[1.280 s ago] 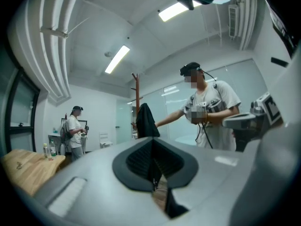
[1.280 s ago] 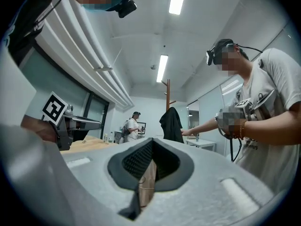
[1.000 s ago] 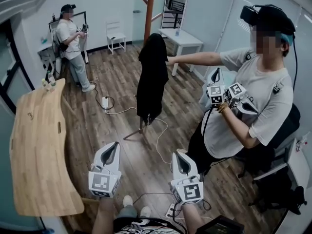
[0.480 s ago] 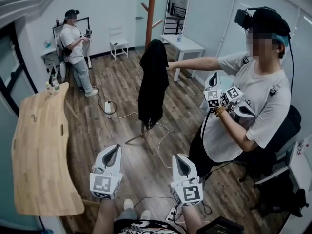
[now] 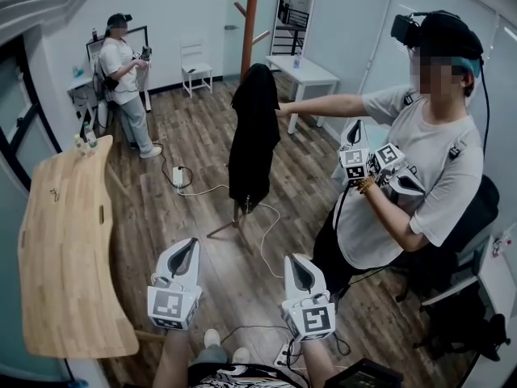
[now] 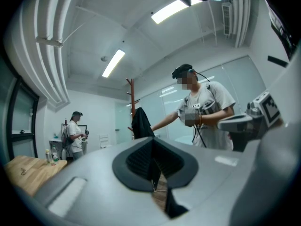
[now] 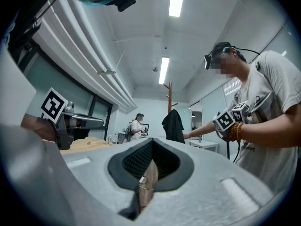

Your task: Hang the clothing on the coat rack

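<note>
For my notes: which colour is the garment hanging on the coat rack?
Black. The garment on the coat rack shows best in the head view.

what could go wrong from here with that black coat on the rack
1. The black garment drapes over the tall wooden coat rack with another person's outstretched arm at it; it may slip once let go.
2. White cables loop across the floor by the rack's base, a trip hazard.
3. Left tool and right tool are shut and empty, well short of the garment.
</note>
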`<action>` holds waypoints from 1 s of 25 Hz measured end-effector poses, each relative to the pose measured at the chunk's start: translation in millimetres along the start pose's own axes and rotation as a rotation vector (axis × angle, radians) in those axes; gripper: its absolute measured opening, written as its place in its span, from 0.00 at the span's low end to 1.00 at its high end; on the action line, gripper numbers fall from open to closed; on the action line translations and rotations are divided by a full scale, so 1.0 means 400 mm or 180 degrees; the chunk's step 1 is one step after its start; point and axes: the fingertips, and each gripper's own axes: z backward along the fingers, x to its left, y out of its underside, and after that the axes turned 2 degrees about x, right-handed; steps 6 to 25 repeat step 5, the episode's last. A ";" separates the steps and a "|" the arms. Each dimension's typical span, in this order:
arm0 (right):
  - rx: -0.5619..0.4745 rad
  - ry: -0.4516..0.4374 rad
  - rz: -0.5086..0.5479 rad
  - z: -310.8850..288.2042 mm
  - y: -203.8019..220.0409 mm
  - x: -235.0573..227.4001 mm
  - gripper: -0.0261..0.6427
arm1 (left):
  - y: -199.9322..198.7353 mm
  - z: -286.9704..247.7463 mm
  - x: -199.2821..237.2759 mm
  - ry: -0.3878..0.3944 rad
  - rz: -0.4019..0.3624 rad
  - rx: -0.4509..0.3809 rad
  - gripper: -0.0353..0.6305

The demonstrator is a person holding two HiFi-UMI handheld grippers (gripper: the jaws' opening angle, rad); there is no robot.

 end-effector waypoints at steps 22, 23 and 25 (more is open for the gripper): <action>-0.0009 0.0032 -0.0009 -0.010 -0.004 -0.009 0.04 | 0.002 -0.007 0.006 -0.0022 -0.0009 -0.0007 0.04; -0.0009 0.0032 -0.0009 -0.010 -0.004 -0.009 0.04 | 0.002 -0.007 0.006 -0.0022 -0.0009 -0.0007 0.04; -0.0009 0.0032 -0.0009 -0.010 -0.004 -0.009 0.04 | 0.002 -0.007 0.006 -0.0022 -0.0009 -0.0007 0.04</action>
